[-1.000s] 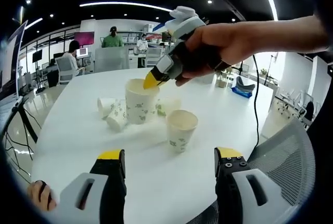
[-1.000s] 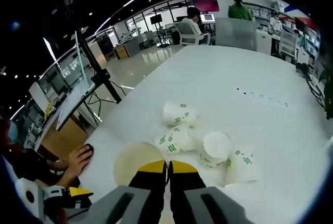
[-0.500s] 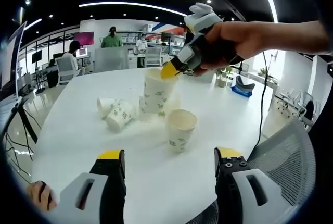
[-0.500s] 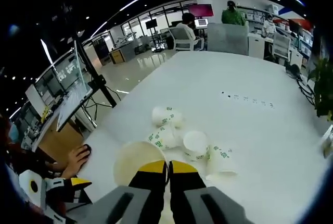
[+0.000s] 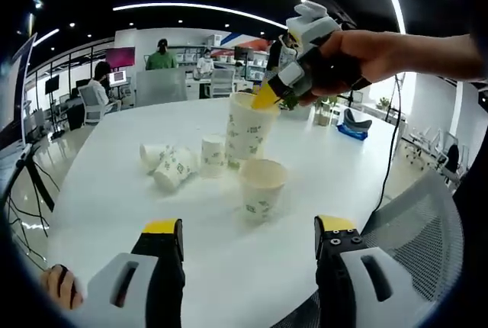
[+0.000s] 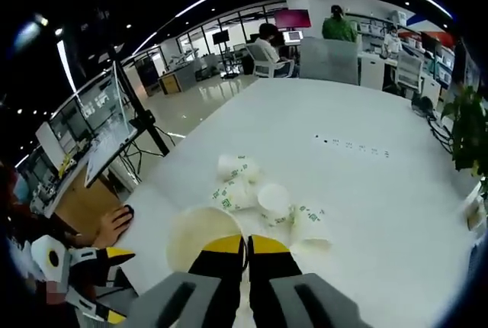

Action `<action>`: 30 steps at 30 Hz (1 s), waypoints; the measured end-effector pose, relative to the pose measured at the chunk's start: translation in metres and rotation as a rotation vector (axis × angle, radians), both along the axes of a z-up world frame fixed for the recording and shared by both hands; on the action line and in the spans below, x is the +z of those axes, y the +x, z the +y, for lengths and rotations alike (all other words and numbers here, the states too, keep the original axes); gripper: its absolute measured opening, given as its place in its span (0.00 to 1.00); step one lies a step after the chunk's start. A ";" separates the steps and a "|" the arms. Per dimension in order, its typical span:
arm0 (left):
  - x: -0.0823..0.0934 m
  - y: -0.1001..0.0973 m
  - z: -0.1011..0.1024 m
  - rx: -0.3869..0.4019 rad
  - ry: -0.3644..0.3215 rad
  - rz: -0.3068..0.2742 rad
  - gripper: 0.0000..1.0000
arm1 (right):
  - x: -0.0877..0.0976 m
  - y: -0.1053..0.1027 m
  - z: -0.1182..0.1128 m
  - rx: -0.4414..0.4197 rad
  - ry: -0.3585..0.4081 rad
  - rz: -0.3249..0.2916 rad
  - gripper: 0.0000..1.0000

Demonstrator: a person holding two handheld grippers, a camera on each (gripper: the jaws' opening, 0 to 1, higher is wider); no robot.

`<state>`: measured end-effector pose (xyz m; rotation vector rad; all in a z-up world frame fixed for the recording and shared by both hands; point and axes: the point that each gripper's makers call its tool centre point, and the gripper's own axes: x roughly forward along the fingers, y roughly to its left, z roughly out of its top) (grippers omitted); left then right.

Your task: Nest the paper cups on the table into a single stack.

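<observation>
One paper cup, the held cup (image 5: 246,131), hangs upright in the air, pinched at its rim by the right gripper (image 5: 266,101), whose yellow-tipped jaws are clamped together on the wall. It hangs above and just behind the upright cup (image 5: 261,188) that stands mouth-up on the white table (image 5: 107,213). The held cup's long axis is near vertical, roughly parallel to that of the upright cup, so the coming move appears to be a short shift toward the camera followed by a straight descent into the open mouth. The right gripper is the nearer one; the left gripper (image 5: 248,246) is spread wide, grasps nothing, and sits well short of the cups near the table edge.

The cups are white with a green leaf print. In the right gripper view, the held cup (image 6: 203,236) shows as a cream open mouth just left of the jaws. The loose cups (image 6: 263,200) lie clustered beyond it; there seem to be four, though overlap makes the count uncertain.
</observation>
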<state>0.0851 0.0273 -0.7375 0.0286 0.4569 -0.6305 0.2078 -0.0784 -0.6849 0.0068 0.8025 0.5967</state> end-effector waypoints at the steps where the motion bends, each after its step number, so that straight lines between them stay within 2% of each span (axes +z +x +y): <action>1: 0.000 0.000 0.000 0.000 -0.001 0.000 0.69 | 0.000 0.001 -0.002 0.001 -0.001 -0.001 0.00; 16: -0.002 -0.001 -0.001 -0.007 0.003 0.001 0.69 | -0.006 -0.021 -0.003 0.017 -0.005 0.012 0.00; 30: 0.000 -0.002 0.000 -0.003 -0.002 0.003 0.69 | -0.027 -0.030 -0.001 0.029 -0.015 0.050 0.00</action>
